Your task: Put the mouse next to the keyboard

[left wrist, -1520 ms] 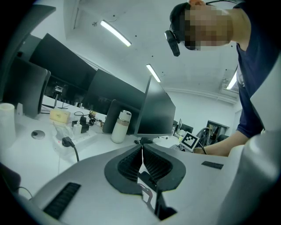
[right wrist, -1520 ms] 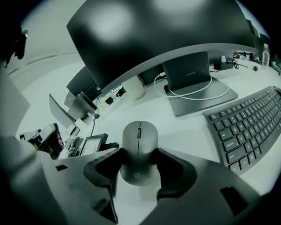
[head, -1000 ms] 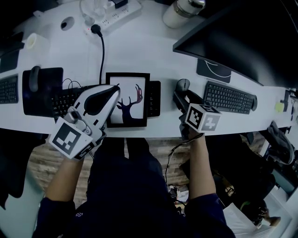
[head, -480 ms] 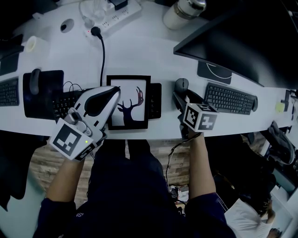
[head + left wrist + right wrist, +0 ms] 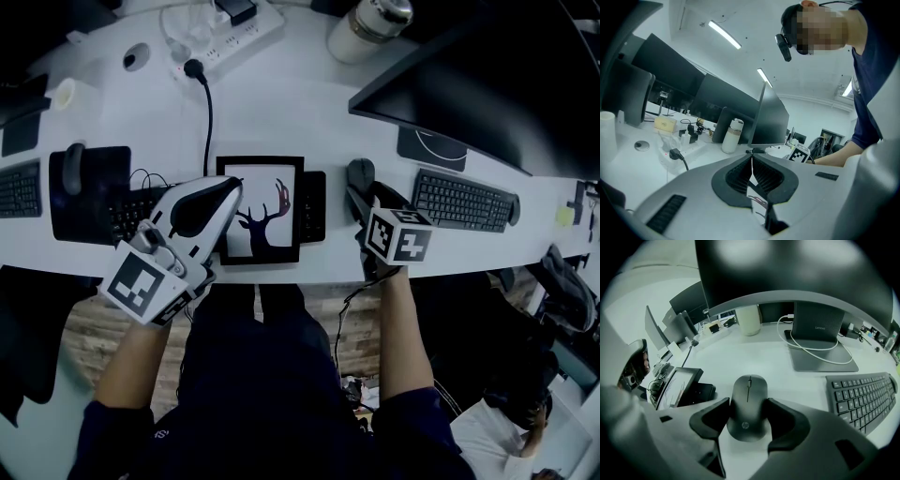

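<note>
1. Well, at my far left a dark mat (image 5: 89, 192) lies on the white desk (image 5: 281, 103), and the left keyboard (image 5: 131, 208) sits just beside it.
2. My left gripper (image 5: 230, 187) is held above that keyboard's right end. Its fingers (image 5: 740, 176) are pressed together with nothing between them.
3. Next comes a framed deer picture (image 5: 261, 208) near the desk's front edge, with a black block (image 5: 310, 202) touching its right side.
4. My right gripper (image 5: 749, 420) reaches forward over the desk. Its fingers (image 5: 787, 420) pinch the mouse (image 5: 749, 401) by its two sides. The mouse is dark and rounded and points away from me. It is between the black block and the right keyboard (image 5: 865, 397), near that keyboard's left end but apart from it.
5. Behind the right keyboard stands the monitor's flat foot (image 5: 820, 357) with a white cable (image 5: 806, 348) looped over it. The black monitor (image 5: 469, 75) hangs over this end of the desk.
</note>
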`<state>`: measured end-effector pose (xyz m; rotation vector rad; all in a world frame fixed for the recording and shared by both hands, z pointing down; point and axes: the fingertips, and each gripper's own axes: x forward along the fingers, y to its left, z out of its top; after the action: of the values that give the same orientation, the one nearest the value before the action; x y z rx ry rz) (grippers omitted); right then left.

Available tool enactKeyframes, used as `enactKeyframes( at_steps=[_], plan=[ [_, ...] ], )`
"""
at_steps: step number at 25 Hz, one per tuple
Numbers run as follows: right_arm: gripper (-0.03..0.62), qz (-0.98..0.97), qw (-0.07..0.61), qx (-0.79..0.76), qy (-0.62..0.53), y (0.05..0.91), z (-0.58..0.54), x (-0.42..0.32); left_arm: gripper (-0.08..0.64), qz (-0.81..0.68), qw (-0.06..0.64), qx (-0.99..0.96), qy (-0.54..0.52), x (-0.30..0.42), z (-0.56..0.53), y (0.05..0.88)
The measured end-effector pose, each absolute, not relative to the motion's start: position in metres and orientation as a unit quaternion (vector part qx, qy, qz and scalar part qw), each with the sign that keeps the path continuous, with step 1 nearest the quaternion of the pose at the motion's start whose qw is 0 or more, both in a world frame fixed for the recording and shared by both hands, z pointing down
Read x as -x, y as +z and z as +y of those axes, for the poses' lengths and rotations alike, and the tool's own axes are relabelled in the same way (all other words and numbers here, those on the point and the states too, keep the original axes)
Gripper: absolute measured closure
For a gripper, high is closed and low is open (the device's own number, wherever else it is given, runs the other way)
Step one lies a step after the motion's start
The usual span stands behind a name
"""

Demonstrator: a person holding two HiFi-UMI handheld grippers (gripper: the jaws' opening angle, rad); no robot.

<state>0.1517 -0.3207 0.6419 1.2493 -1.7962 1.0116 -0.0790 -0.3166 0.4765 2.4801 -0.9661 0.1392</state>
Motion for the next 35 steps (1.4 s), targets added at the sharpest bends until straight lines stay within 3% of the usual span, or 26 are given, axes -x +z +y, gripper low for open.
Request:
enactKeyframes(
  at_steps=[17, 22, 35],
  plan=[
    [0.325, -0.698, 0.355, -0.492, 0.380, 0.644, -0.321, -0.148, 0.528, -0.349, 0.229, -0.907, 0.055, 0.076, -0.311, 0.468],
    [0.291, -0.705, 0.339, -0.489, 0.386, 0.640, -0.322, -0.146, 0.528, -0.347, 0.225, -0.909, 0.059, 0.074, -0.307, 0.466],
    [0.284, -0.735, 0.279, -0.499, 0.364, 0.599, -0.321, -0.144, 0.527, -0.338, 0.204, -0.917, 0.063, 0.062, -0.300, 0.446]
  ],
)
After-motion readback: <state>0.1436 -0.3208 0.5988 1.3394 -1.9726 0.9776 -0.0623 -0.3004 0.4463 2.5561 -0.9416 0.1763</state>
